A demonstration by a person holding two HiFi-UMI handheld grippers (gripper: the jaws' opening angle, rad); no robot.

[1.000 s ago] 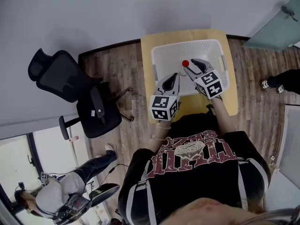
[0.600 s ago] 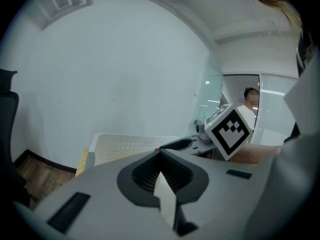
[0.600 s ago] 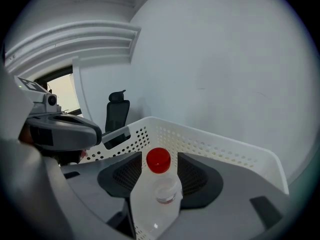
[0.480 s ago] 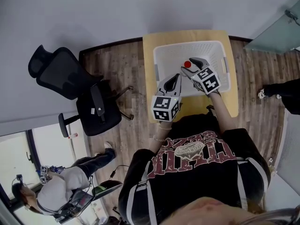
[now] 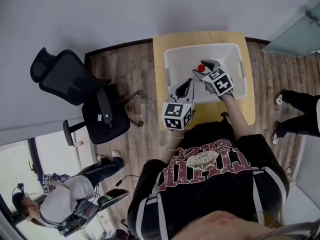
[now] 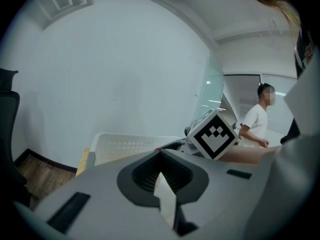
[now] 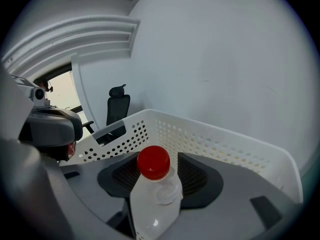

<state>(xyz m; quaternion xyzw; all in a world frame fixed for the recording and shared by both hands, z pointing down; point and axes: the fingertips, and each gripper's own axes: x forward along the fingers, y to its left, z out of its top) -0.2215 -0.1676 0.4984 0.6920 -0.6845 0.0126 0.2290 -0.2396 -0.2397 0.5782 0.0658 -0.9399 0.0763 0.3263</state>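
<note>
My right gripper (image 5: pixel 206 71) is shut on a clear plastic bottle (image 7: pixel 155 200) with a red cap (image 7: pixel 153 162). It holds the bottle upright over a white perforated basket (image 5: pixel 231 54), whose wall (image 7: pixel 215 136) curves behind the cap. The basket stands on a small yellow table (image 5: pixel 158 49). My left gripper (image 5: pixel 184 86) hovers at the basket's near left corner, jaws shut, with only a pale sliver between the dark pads (image 6: pixel 150 174). In the left gripper view the right gripper's marker cube (image 6: pixel 214 134) shows beyond the basket (image 6: pixel 125 146).
A black office chair (image 5: pixel 75 91) stands on the wood floor left of the table, also seen as a chair (image 7: pixel 117 109) in the right gripper view. A seated person (image 5: pixel 65 204) is at lower left. Another person's legs (image 5: pixel 295 104) are at the right, by a glass partition (image 6: pixel 215 94).
The right gripper has drawn the bottle slightly nearer and left; its marker cube sits lower and further left in the left gripper view. A person has walked in at the right.
</note>
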